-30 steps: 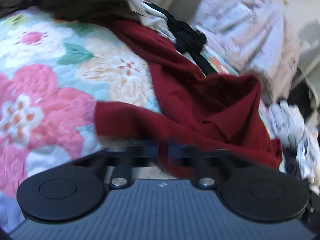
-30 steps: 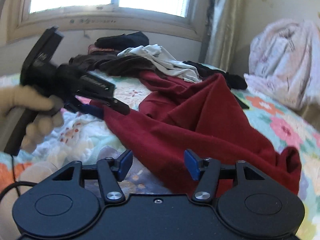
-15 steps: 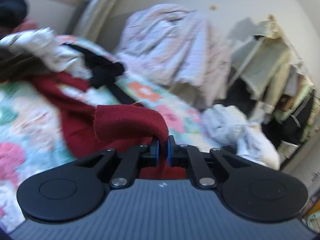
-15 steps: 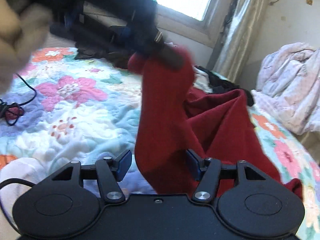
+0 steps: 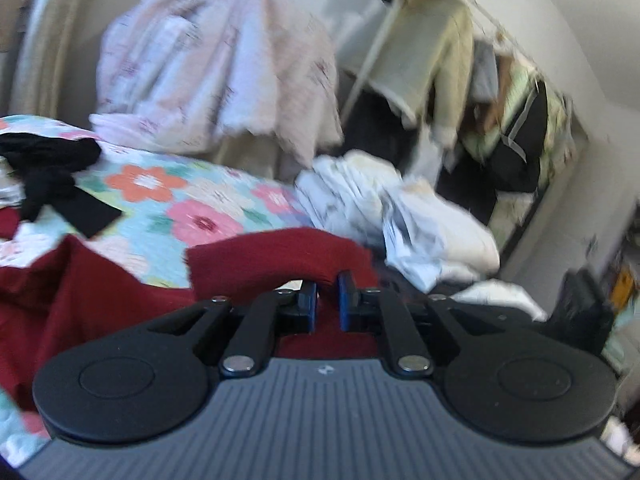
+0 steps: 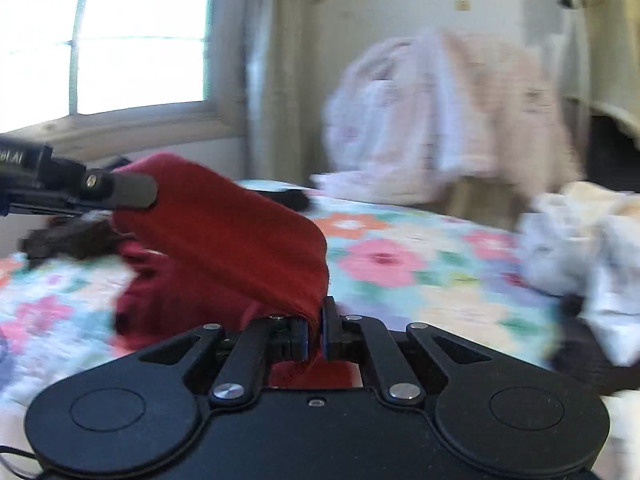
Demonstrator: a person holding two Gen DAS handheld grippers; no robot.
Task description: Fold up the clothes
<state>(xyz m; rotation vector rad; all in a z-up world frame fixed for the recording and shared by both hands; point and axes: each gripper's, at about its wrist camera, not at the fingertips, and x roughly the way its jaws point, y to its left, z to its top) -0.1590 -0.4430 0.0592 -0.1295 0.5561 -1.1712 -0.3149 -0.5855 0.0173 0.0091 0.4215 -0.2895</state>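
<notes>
Change: right claw [image 6: 315,334] was spread apart with nothing in it a second ago, now clenched on an edge of the red garment [image 6: 240,232]. Left claw [image 5: 327,300] was already pinching the same garment half a second ago and is still clamped on it. In the right wrist view the left claw [image 6: 132,188] sits up at the left, and a band of red cloth runs taut from it down to the right claw. Rest of the garment hangs down and bunches on the floral quilt [image 6: 380,264] of the bed. Both views blurred, so motion is under way.

Meaning, as a judgement: two-point hold is now set, so the garment can be lifted, spread and laid flat. Folding itself not yet begun.

Containers: none visible, no basket or bin. Loose piles only: white laundry heap [image 5: 396,216] at the bed edge, pinkish blanket mound [image 5: 224,68] behind, black item [image 5: 52,176] on the quilt, clothes rack [image 5: 500,92] by the wall.
</notes>
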